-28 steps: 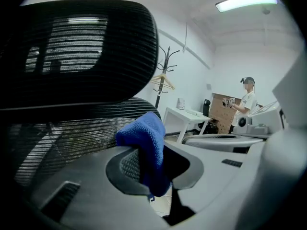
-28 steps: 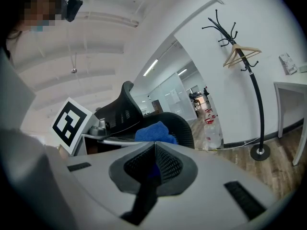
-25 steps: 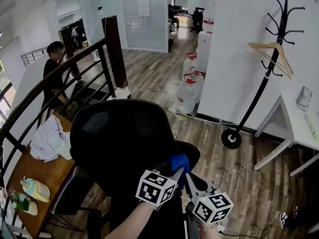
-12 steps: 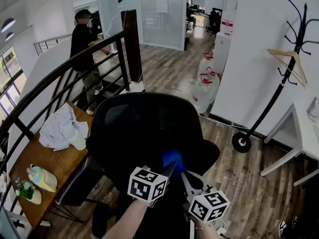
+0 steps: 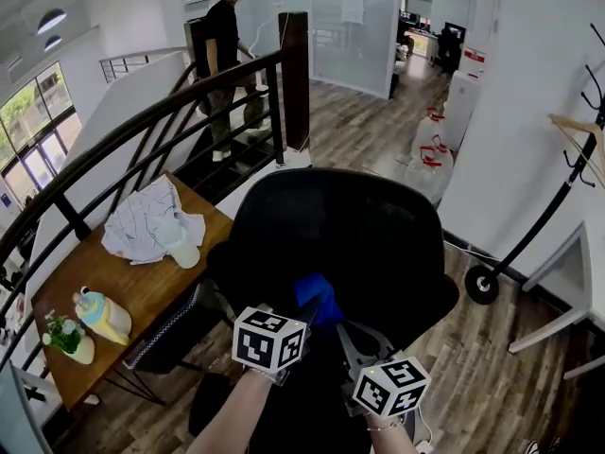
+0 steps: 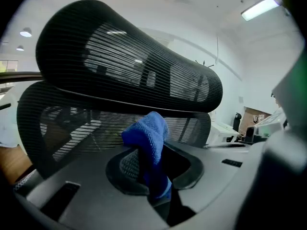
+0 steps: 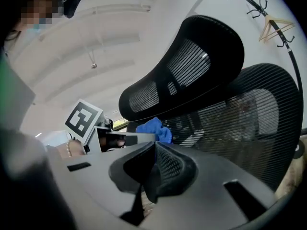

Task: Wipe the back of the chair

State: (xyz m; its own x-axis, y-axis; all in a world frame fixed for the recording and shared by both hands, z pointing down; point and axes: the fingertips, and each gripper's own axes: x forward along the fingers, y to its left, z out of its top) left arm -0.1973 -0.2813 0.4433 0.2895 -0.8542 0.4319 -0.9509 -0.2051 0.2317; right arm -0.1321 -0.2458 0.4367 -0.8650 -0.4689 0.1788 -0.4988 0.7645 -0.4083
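A black mesh office chair (image 5: 345,239) stands right in front of me, its back (image 6: 91,131) and headrest (image 6: 129,68) facing me. My left gripper (image 5: 317,312) is shut on a blue cloth (image 5: 317,296), and the blue cloth (image 6: 147,145) sticks up from its jaws just before the mesh back. My right gripper (image 5: 345,334) hangs beside it to the right, jaws shut with nothing between them. In the right gripper view the blue cloth (image 7: 154,128) shows beyond the right gripper (image 7: 153,169), below the headrest (image 7: 192,63).
A wooden side table (image 5: 132,291) at the left holds a crumpled white cloth (image 5: 146,225), a cup and small figures. A dark stair railing (image 5: 151,121) curves behind it. A person (image 5: 225,55) stands at the back. A coat stand (image 5: 544,216) and water bottles (image 5: 427,164) are at the right.
The head view has swung left, so the chair sits further right in it. Both grippers stay low at the chair's back with the cloth. The person behind has walked further away.
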